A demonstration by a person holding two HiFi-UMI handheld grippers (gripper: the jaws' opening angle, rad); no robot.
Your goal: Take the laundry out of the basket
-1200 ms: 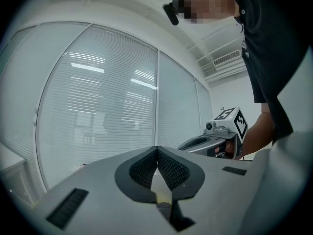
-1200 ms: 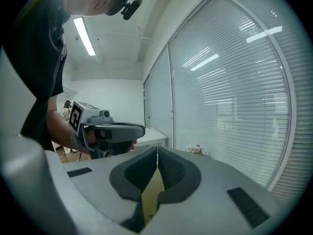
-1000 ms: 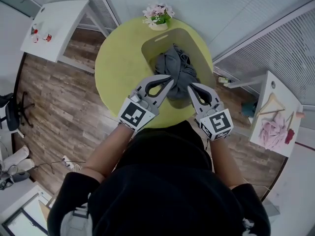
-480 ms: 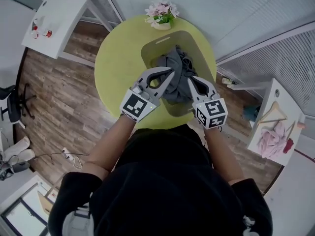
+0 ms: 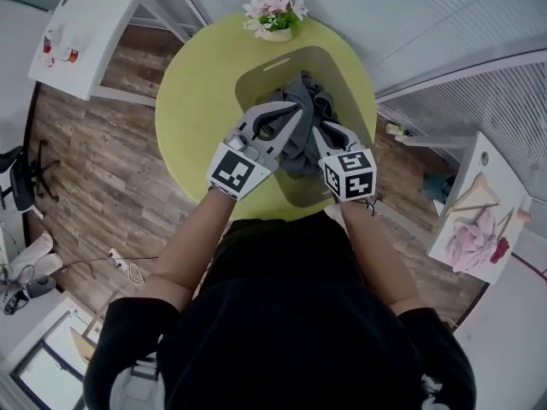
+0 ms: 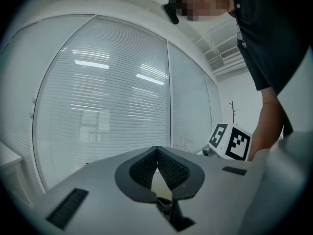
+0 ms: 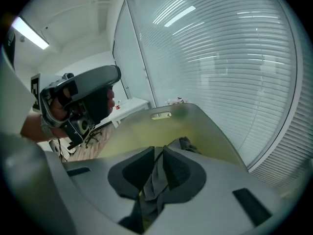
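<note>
Round yellow-green surface (image 5: 192,101), potted flowers (image 5: 275,15) at far edge; white side table (image 5: 94,24) upper left; second white table (image 5: 479,156) right, bearing hanger (image 5: 470,196), pink cloth (image 5: 473,233); wood floor (image 5: 94,186).

Round yellow-green surface (image 5: 192,101). Your left tongs (image 5: 296,116) and right tongs (image 5: 317,132) reach into the basket (image 5: 346,79), tips at the grey laundry (image 5: 318,102). The right jaws have just eased apart, with cloth between them. Flower pot (image 5: 275,31) at the far edge.

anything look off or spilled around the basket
Nothing stands out. The dark grey crumpled garment sits bunched inside the pale green basket on the round yellow-green table; nothing is spilled or tipped, and the pot of pink flowers sits at the table's far edge.
</note>
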